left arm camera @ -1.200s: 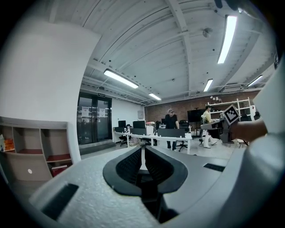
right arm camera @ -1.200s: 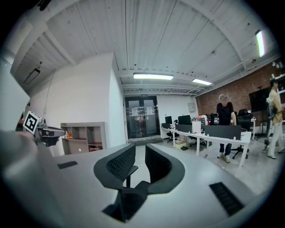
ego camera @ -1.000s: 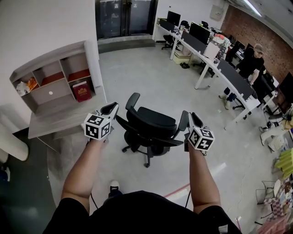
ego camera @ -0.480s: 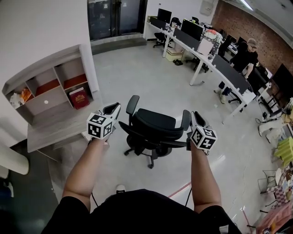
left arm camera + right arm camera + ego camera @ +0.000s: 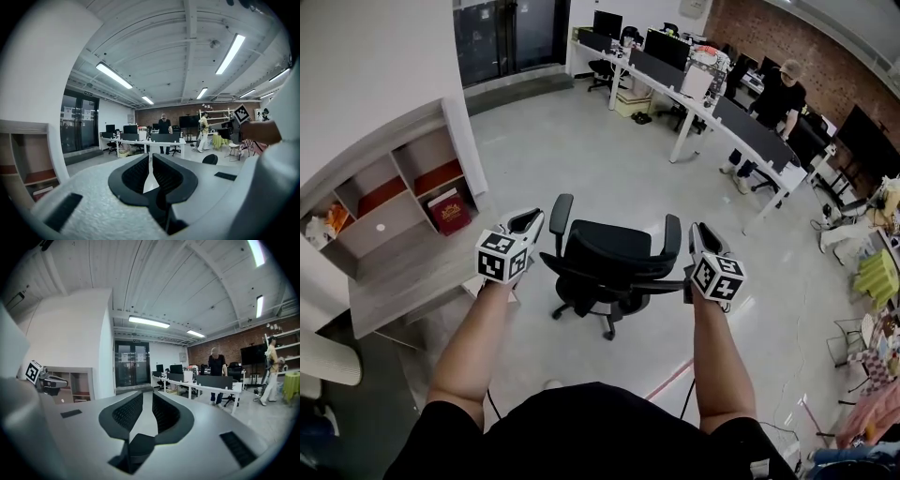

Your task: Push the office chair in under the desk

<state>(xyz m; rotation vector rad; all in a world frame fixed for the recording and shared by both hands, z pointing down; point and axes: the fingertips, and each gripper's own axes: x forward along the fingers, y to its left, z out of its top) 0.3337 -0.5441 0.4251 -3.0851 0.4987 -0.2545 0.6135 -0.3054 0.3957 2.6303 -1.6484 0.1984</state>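
Since my left claw (image 5: 525,222) is closed and right claw (image 5: 697,234) barely apart, neither grips the chair (image 5: 614,255). It could swivel past the surface (image 5: 398,281).

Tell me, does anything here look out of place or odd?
The black office chair with armrests stands alone on the open floor, well clear of the grey wooden desk with shelves at the left, not tucked under it. Nothing looks spilled or damaged.
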